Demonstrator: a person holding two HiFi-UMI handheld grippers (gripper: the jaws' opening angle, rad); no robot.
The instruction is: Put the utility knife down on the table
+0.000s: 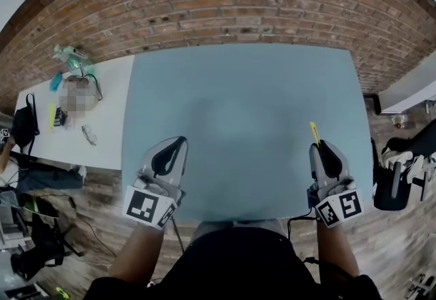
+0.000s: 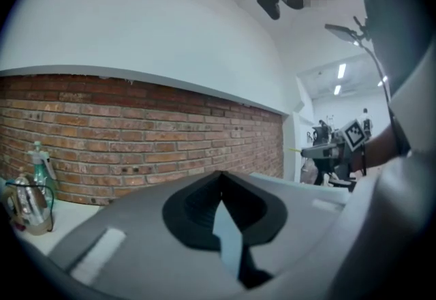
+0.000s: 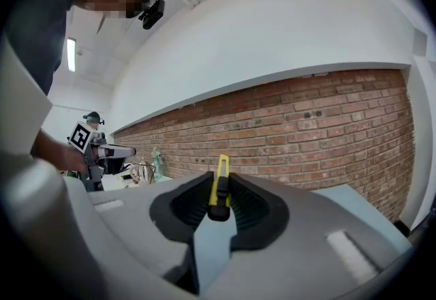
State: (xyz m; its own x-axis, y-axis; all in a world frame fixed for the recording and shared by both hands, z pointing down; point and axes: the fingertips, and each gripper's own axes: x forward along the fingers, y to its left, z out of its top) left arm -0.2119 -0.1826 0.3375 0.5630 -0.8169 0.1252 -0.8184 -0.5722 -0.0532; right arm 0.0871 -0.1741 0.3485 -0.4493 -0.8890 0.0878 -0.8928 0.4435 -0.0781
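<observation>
1. While the right tool [image 1: 321, 147] clamps its jaws on the knife [image 1: 314, 133], the task is not yet done: the knife hangs above the desk's [image 1: 238, 101] near right corner, its yellow tip pointing out over the desk.
2. The left tool [image 1: 178, 142] hovers over the desk's near edge, jaws together and empty.
3. Left to do, I judge: lower the knife onto the desk and let go.

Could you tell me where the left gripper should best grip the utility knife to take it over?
Probably the yellow end of the utility knife that sticks out past the right gripper, coming from in front with jaws on its flat sides. The rest is clamped between the right jaws.
</observation>
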